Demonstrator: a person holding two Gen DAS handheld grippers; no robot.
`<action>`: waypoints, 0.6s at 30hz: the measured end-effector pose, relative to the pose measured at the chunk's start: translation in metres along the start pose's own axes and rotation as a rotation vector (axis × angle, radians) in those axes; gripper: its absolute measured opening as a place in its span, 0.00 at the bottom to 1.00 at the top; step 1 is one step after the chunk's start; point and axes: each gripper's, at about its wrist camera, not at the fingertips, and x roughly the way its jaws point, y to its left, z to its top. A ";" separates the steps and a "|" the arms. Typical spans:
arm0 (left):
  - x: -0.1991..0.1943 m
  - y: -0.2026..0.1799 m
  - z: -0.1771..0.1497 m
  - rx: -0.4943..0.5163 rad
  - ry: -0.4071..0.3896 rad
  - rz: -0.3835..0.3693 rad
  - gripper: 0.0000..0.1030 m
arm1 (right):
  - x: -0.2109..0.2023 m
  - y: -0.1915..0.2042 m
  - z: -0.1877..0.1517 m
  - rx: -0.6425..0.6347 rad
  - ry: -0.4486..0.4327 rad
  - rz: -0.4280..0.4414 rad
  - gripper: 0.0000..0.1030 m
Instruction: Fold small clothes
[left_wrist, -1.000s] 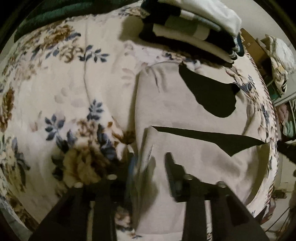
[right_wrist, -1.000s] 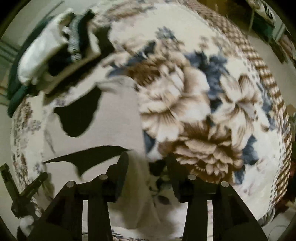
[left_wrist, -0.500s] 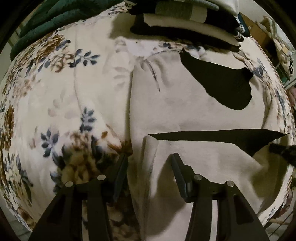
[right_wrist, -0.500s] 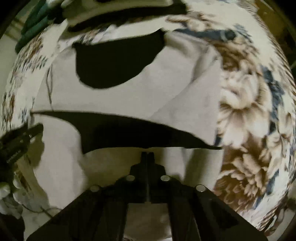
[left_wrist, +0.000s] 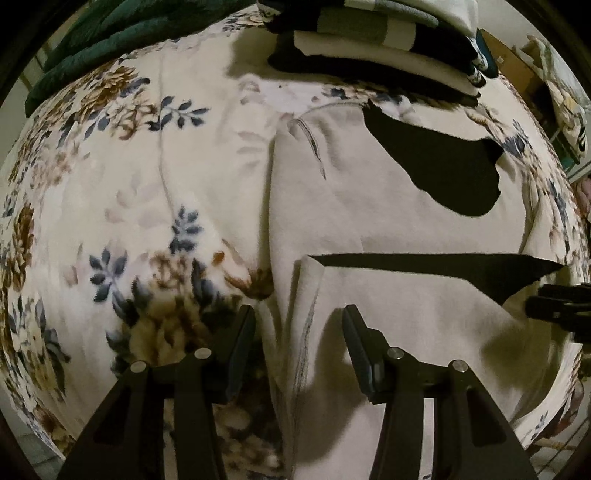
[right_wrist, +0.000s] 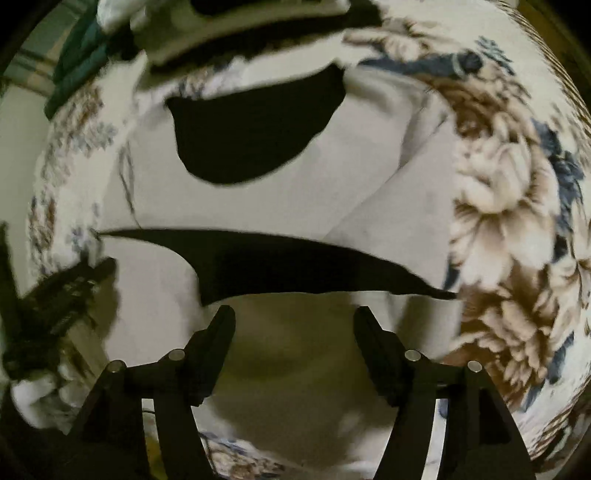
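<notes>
I am holding my left tongs (left_wrist: 298, 319) apart over the left edge of the cream-and-black garment (left_wrist: 388, 221) lying on the floral blanket (left_wrist: 110, 184). My right tongs (right_wrist: 294, 319) are hovering apart above its near fold.

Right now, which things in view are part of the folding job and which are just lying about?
Part of the job:
- cream garment with black patches, spread on the blanket
- left gripper, open over its edge
- right gripper, open

Lying about:
- floral blanket
- stack of folded clothes
- green blanket
</notes>
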 end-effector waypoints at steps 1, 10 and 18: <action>0.000 -0.001 -0.001 0.004 0.002 0.000 0.45 | 0.009 0.002 0.001 -0.009 0.010 -0.031 0.45; 0.004 -0.005 -0.002 0.004 0.003 -0.001 0.45 | -0.010 -0.011 -0.007 0.071 -0.145 -0.114 0.01; 0.001 0.001 -0.002 -0.016 -0.004 -0.006 0.45 | -0.049 -0.033 -0.021 0.180 -0.274 -0.092 0.01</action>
